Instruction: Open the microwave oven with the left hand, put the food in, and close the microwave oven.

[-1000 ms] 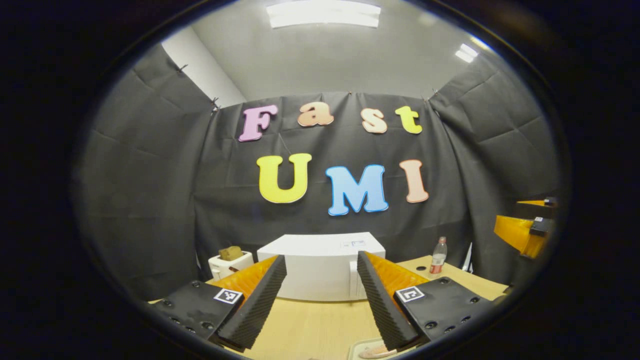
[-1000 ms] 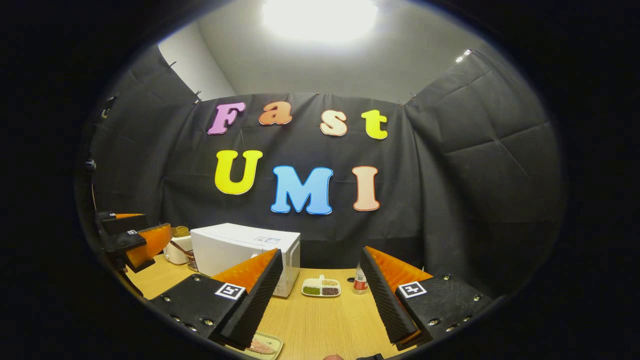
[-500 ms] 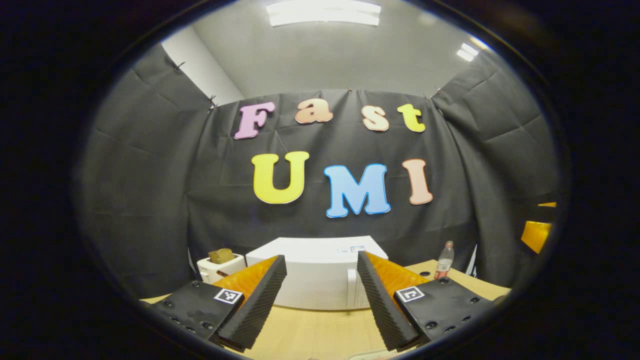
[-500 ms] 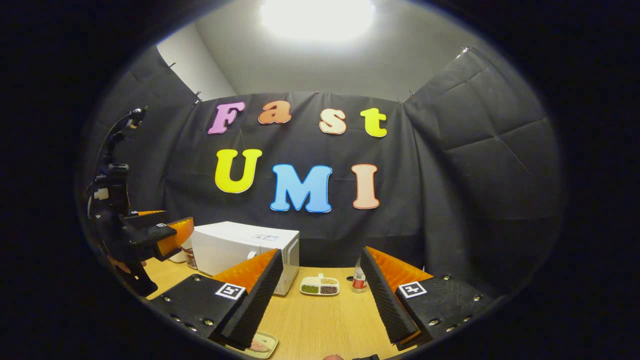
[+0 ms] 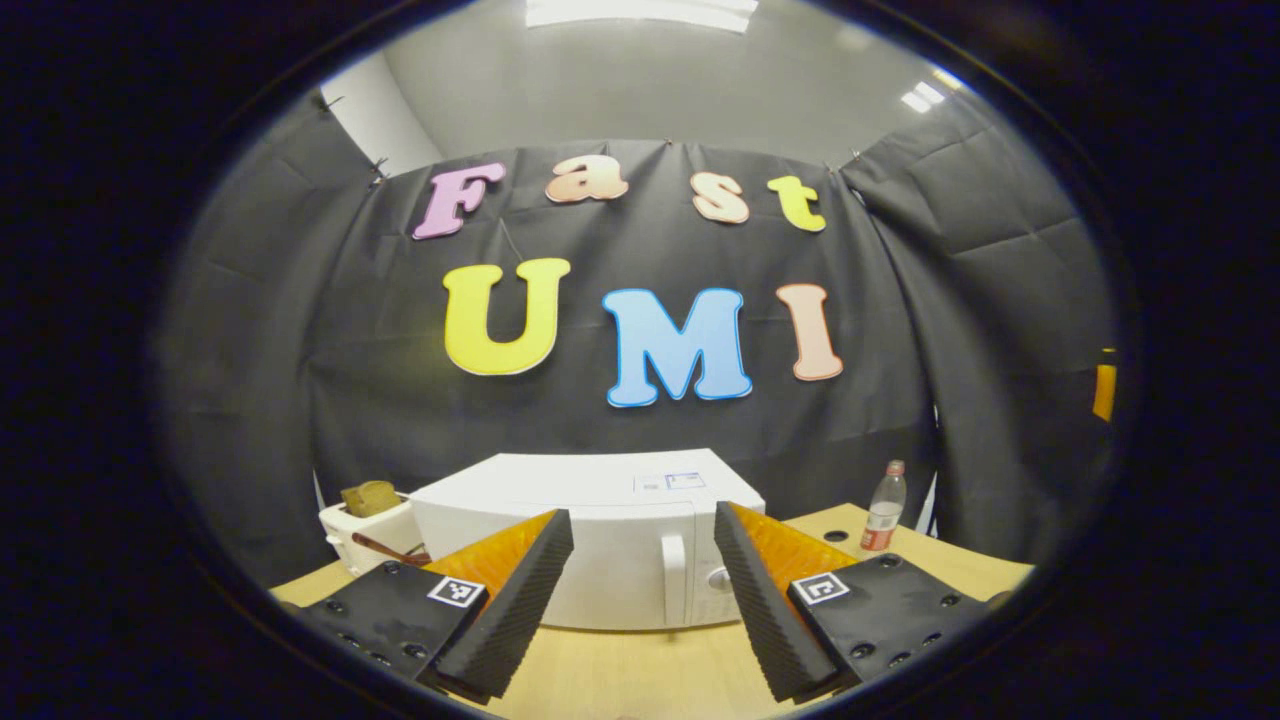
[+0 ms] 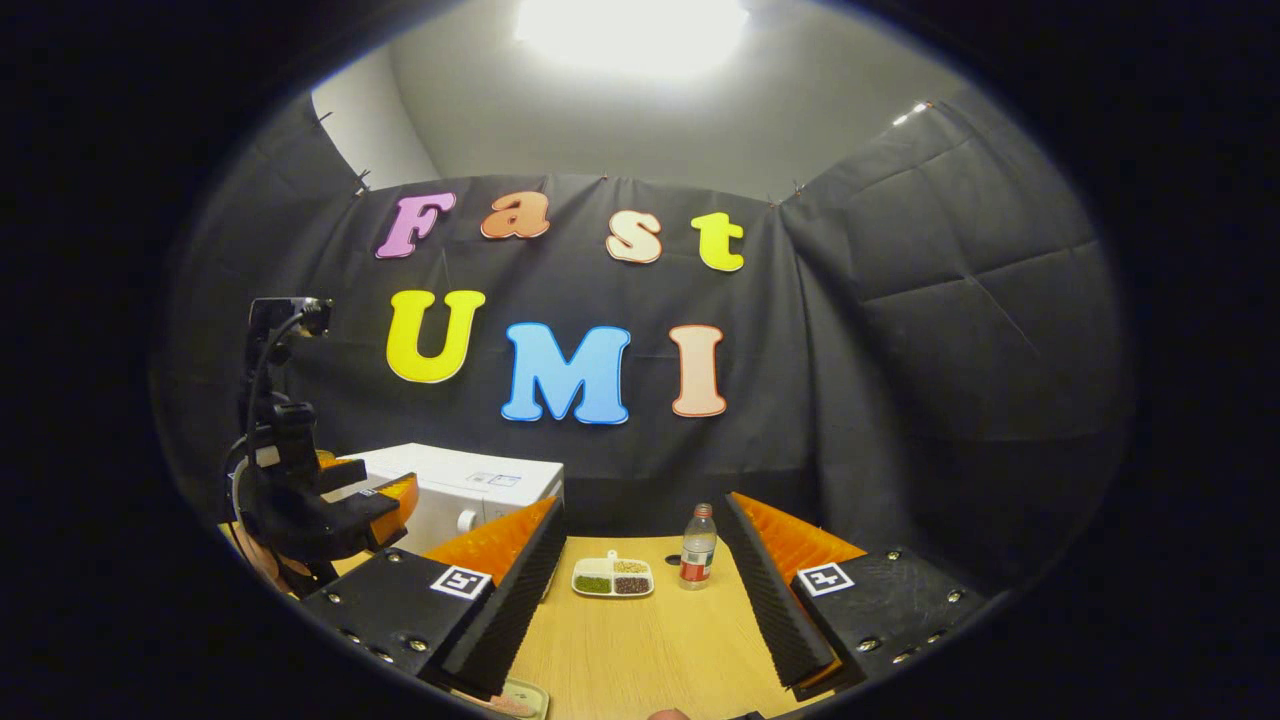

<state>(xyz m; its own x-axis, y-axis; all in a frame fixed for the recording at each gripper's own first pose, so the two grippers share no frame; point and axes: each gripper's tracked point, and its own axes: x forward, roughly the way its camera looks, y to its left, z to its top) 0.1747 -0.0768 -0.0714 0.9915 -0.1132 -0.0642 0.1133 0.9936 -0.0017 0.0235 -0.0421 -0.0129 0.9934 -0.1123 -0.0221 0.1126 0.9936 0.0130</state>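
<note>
My left tongs [image 5: 640, 610] stand wide open and hold nothing, raised above the table [image 5: 640, 670] and aimed at the front of the microwave [image 5: 600, 540]; its vertical handle [image 5: 673, 580] shows in the gap between my fingers, apart from both. The door is closed. Left of the microwave sits a toaster [image 5: 365, 530] with bread in its slot; to the right a bottle [image 5: 880, 510] stands upright on the table. My right tongs [image 6: 645, 610] are likewise wide open and empty, above the table [image 6: 650, 650]. Beyond them lie a small divided dish [image 6: 612, 577] and, just beside it, the bottle [image 6: 697, 548]. A plate of food [image 6: 510, 700] lies at the near edge, below my left finger. The left tongs [image 6: 385, 495] show at the far left, in front of the microwave [image 6: 470, 485].
</note>
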